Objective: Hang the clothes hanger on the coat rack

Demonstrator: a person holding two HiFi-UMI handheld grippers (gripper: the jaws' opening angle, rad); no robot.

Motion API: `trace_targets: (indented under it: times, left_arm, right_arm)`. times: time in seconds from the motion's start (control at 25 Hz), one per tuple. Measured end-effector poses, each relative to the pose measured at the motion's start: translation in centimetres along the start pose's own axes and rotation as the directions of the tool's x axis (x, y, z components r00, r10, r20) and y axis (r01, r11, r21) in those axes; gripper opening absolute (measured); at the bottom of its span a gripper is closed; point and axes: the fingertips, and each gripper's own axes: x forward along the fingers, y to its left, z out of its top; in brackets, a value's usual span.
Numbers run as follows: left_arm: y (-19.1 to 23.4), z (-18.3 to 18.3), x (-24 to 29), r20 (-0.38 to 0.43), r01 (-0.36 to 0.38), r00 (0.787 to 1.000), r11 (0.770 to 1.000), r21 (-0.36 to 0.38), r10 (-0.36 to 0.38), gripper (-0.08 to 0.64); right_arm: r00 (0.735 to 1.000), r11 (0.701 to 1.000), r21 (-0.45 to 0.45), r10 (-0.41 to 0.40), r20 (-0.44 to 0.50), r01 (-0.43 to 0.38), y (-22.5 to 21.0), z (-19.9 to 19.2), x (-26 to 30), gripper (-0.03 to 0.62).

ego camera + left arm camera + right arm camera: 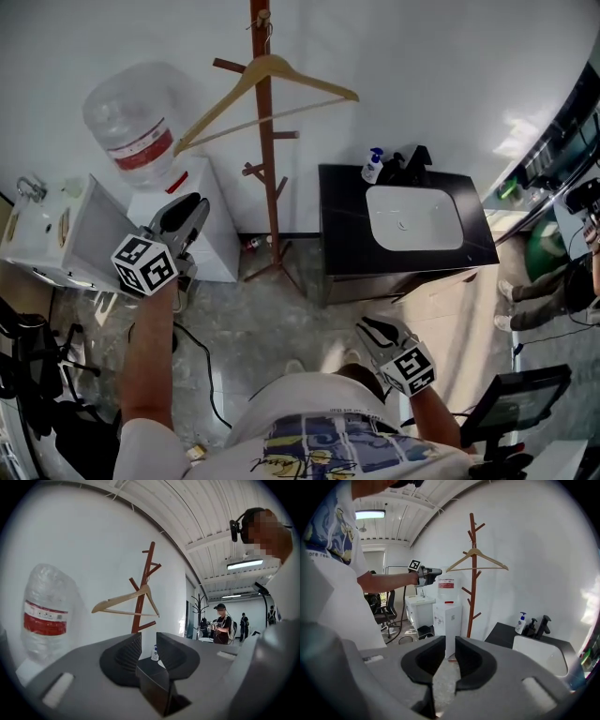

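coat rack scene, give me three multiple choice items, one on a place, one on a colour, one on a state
1. Where is the hanger?
A. on the floor
B. hung on the coat rack
C. on a chair

2. What colour is the counter around the sink?
A. white
B. red
C. black

3. How is the left gripper?
A. shut on the hanger
B. open, nothing between its jaws
C. shut on a bottle

Answers:
1 B, the hanger hangs from an upper peg of the rack's pole.
2 C, the top is black and only the basin is white.
3 B, the left gripper view shows a gap between the pads with only background behind it.
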Motion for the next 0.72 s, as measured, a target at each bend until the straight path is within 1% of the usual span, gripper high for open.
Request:
trace_targets:
  times: [0.16,0.36,0.52,0.72]
  left_arm:
    - [-3.4,-2.3,-1.8,-0.017,-0.007,1.000,0.999,0.034,0.007,0.088]
    - [-9.0,-5.7,-3.6,-0.043,0.037,0.998,0.999,0.009,-0.036,0.074]
    - [-14.0,-7.8,-4.8,-0.069,0.056,0.996,0.998,0.006,-0.055,0.063]
    - [-19.7,-9.2,-6.0,-0.116,0.092,0.989,0.996,0.009,-0.091,0.044]
  right_arm:
    - [1.000,1.000,-0.028,-0.001,0.017,0.001,0.7,0.9,-0.3,0.064]
    - [0.999,0.998,-0.056,0.016,0.032,-0.014,1.4,2.7,-0.7,0.057]
    - [0.998,0.996,-0.081,0.043,0.054,-0.038,1.9,3.8,-1.0,0.047]
    - [0.991,0.990,-0.115,0.091,0.095,-0.080,2.2,4.6,-2.0,0.030]
